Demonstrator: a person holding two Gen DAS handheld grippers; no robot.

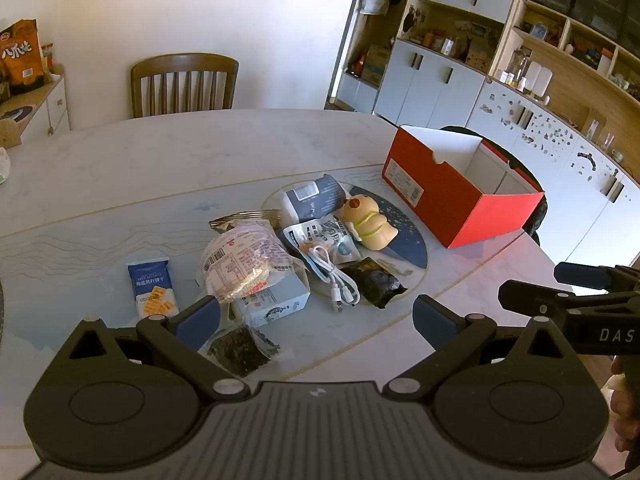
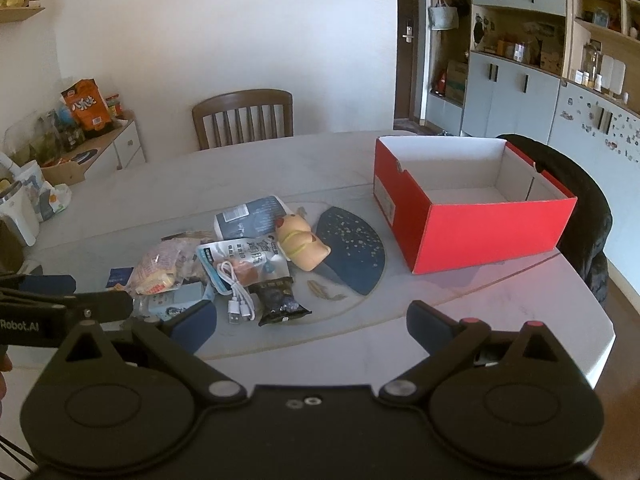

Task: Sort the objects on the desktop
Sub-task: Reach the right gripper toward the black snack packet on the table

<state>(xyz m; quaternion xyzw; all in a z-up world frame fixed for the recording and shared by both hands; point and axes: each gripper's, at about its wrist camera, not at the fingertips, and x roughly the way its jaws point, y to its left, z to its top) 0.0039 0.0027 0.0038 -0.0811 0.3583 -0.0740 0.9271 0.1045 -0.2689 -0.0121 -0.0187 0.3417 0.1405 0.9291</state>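
Left gripper [image 1: 316, 320]: jaws are standing wide, nothing between the pads, hovering tilted down above the near edge of the table [image 1: 100, 168]. Right gripper [image 2: 312, 322]: jaws likewise gaping wide and empty, hanging beside the left one over the same edge.

Just ahead of the left fingers [image 1: 198, 322], almost under the left pad, a dark seaweed packet [image 1: 240, 346] is lying flat. Beyond it a light blue carton [image 1: 276, 300] is sitting under a clear bag of snack cakes [image 1: 242, 268]. To the left of that fingertip, a blue cracker packet [image 1: 152, 288] is lying apart from the heap.

Between the two left pads and further out: a coiled white USB cable [image 1: 334, 276], a black snack wrapper [image 1: 374, 282], a white-and-blue pouch [image 1: 320, 236], a rolled dark blue packet [image 1: 316, 196] and a tan plush toy [image 1: 370, 222], all touching or overlapping. Farthest out to the right, the red cardboard box [image 2: 472, 236] is standing open and empty, well apart from the heap.

Handling judgement: the packets are looking light, crinkly and slippery, so a pinch on a sealed end should be holding better than on the puffed middle. The cable is limp; take it across the bundled loops. The plush is soft and compressible; grip across its body. The cake bag is probably crushable, so close gently.
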